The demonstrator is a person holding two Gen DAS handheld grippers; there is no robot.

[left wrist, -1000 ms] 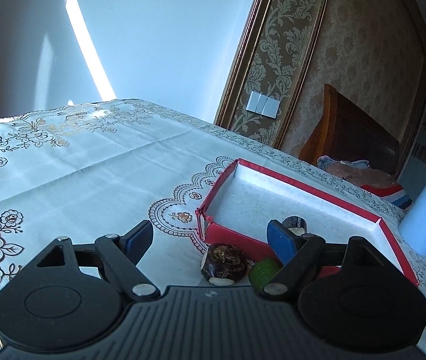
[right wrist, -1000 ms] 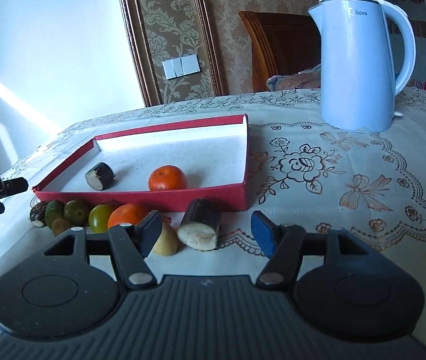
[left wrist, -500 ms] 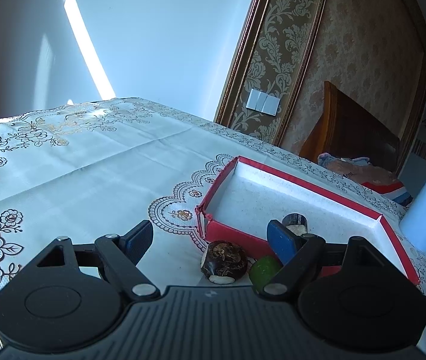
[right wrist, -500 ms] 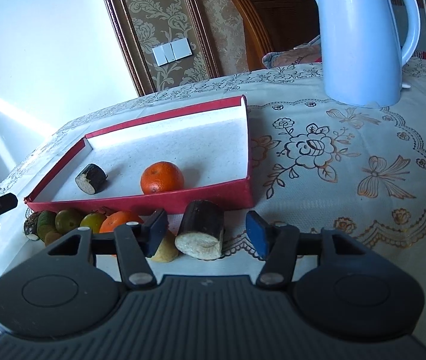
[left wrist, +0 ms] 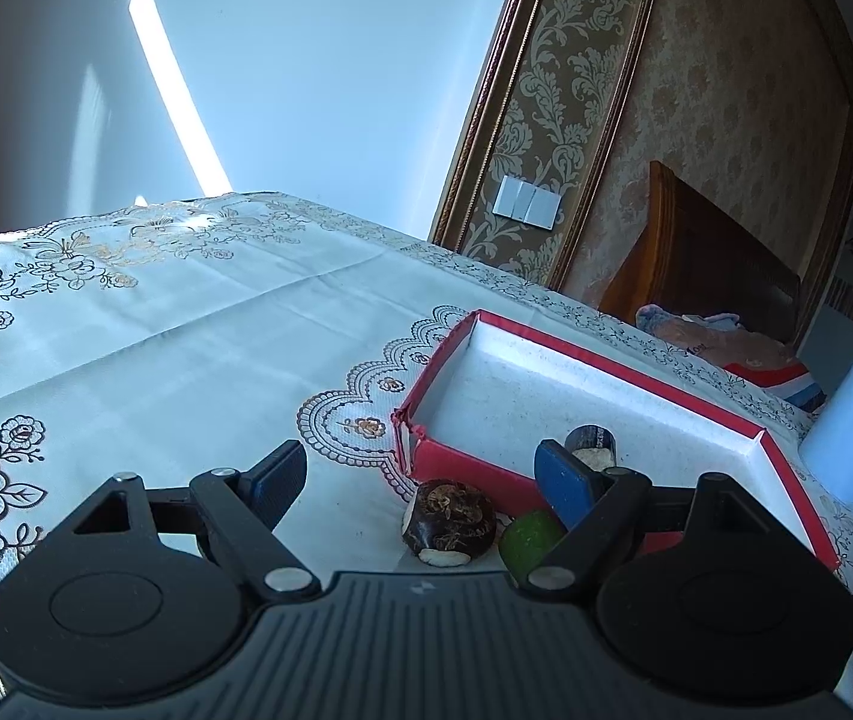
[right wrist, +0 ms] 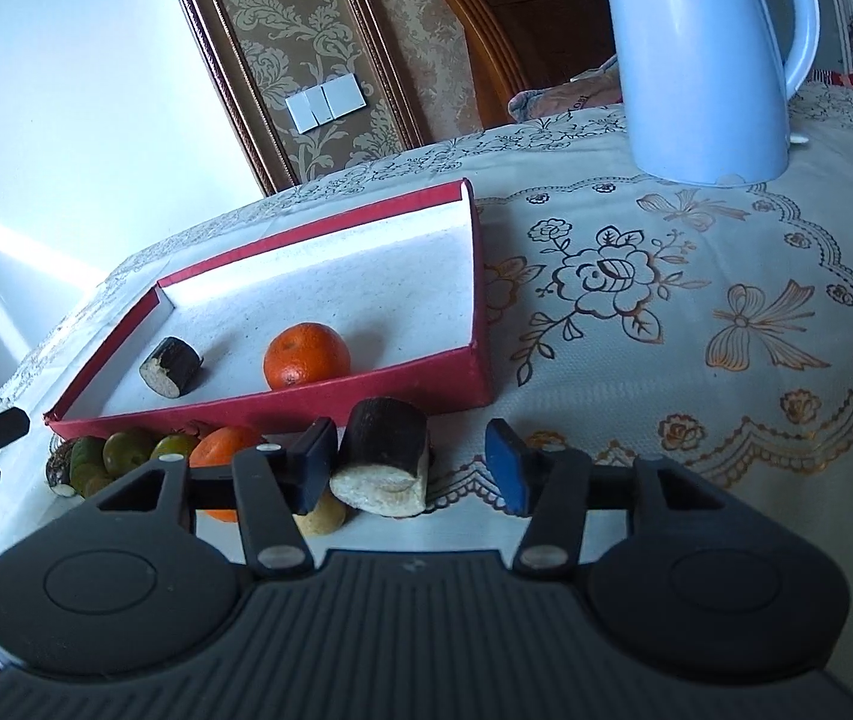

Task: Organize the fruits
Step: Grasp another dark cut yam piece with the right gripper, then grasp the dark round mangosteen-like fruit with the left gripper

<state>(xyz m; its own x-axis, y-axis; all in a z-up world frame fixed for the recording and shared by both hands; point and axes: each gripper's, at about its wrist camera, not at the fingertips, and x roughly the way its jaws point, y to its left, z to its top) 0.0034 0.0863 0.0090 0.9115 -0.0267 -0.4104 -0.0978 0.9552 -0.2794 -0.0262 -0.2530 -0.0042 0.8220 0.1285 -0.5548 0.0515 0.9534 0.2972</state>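
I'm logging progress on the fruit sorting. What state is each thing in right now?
Red tray: on the table, holding two pieces.
Orange: in the tray.
Small dark stalk piece: in the tray, lying on its side.
Large dark stalk piece: on the cloth outside the tray, between the closing jaws of the right gripper, not yet pressed.
Left gripper: open, empty.
Kettle: upright.

In the tray [right wrist: 414, 387] we see a cane piece [right wrist: 171, 367] lying left of an orange [right wrist: 306, 355]. Before the tray's front wall we find a row of fruits [right wrist: 126, 450] and a bigger cane piece [right wrist: 384, 465]. Behind the tray, to its right, a kettle [right wrist: 702, 60] stands.
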